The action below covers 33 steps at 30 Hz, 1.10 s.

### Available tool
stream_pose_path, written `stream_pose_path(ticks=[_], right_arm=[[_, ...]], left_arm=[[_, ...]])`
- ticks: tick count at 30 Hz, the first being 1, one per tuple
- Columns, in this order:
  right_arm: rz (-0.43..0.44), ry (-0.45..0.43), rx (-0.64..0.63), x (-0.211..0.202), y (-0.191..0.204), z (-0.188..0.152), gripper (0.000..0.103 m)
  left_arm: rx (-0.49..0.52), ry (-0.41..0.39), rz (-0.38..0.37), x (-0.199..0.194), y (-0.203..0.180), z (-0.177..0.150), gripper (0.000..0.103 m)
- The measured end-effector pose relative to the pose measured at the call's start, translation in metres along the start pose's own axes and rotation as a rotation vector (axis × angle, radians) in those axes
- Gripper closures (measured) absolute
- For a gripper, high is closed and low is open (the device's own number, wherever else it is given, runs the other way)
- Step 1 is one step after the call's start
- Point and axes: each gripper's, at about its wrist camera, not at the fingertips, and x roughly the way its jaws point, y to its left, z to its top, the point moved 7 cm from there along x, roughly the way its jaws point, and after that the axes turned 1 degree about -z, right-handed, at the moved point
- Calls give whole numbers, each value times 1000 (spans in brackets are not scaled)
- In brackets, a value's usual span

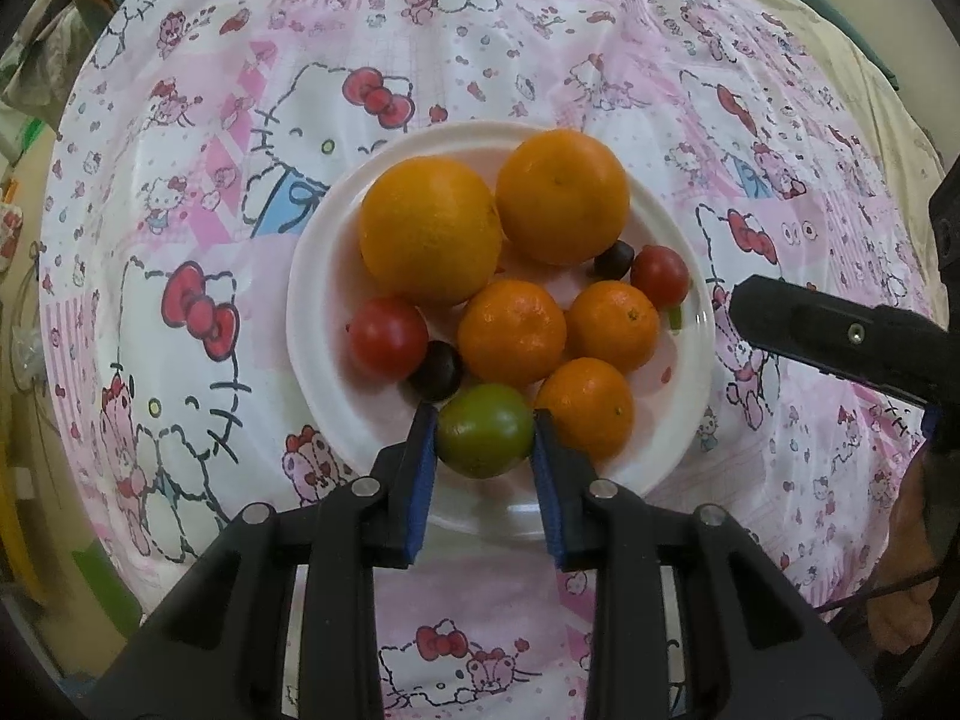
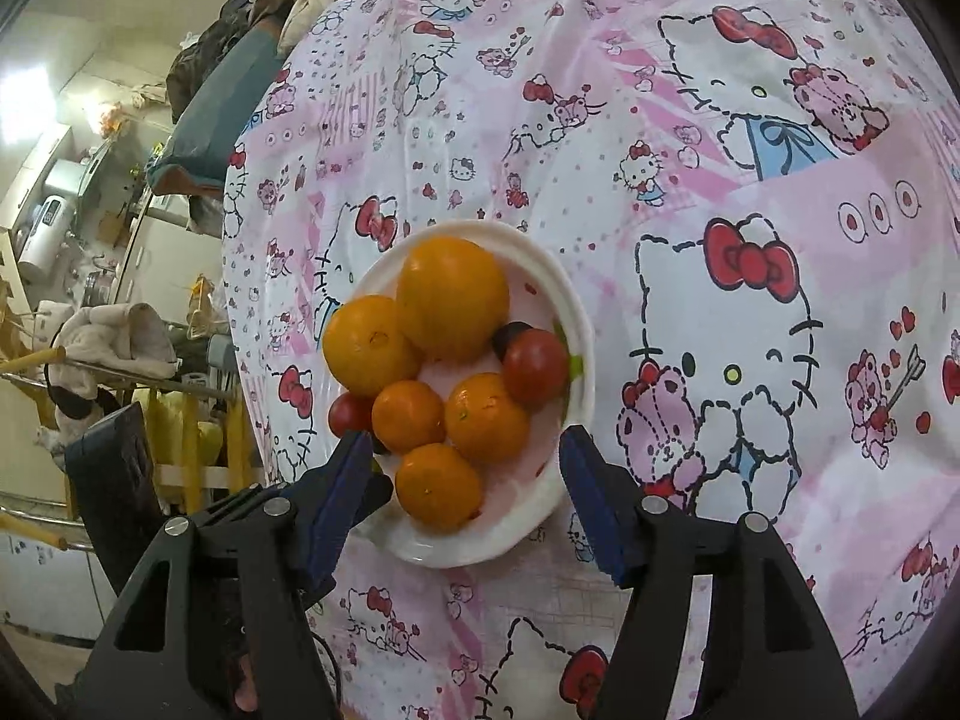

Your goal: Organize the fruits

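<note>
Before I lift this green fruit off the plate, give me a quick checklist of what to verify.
1. Left tool closed on the green fruit: ok, pads touch both sides.
2. Grip centred: ok.
3. Neighbours apart: not ok, a small orange and a dark fruit sit against it.
4. Right tool out of the way: ok, open beside the plate.
5. Drop spot chosen: cannot tell.

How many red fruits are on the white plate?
2: one red fruit at the plate's left side, another red fruit at its right side. More could be hidden under the oranges.
</note>
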Motion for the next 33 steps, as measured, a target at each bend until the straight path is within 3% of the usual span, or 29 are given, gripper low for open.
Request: stream_pose_path(ticks=[4, 7, 10, 16, 18, 21, 26, 28, 33], right_arm=[[-4, -11, -26, -4, 5, 0, 35], [-7, -22, -46, -9, 8, 2, 35], [-28, -43, -72, -17, 10, 1, 34], [-95, -118, -168, -48, 24, -8, 15], [-122, -158, -212, -62, 34, -15, 12], [-155, -216, -270, -79, 45, -27, 8], [-225, -336, -358, -104, 63, -61, 7], [-248, -377, -368, -109, 65, -73, 2], [-298, -441, -351, -113, 58, -91, 0]], left_arm=[[17, -31, 29, -8, 0, 0, 32], [24, -66, 39, -18, 0, 0, 31], [25, -126, 115, -35, 8, 2, 31], [1, -379, 215, -100, 22, 2, 30], [2, -402, 210, -112, 23, -3, 25], [-18, -419, 194, -129, 26, -20, 1], [-26, -434, 146, -142, 17, -40, 0], [-20, -443, 132, -146, 14, -48, 0], [-10, -471, 206, -147, 20, -73, 0]])
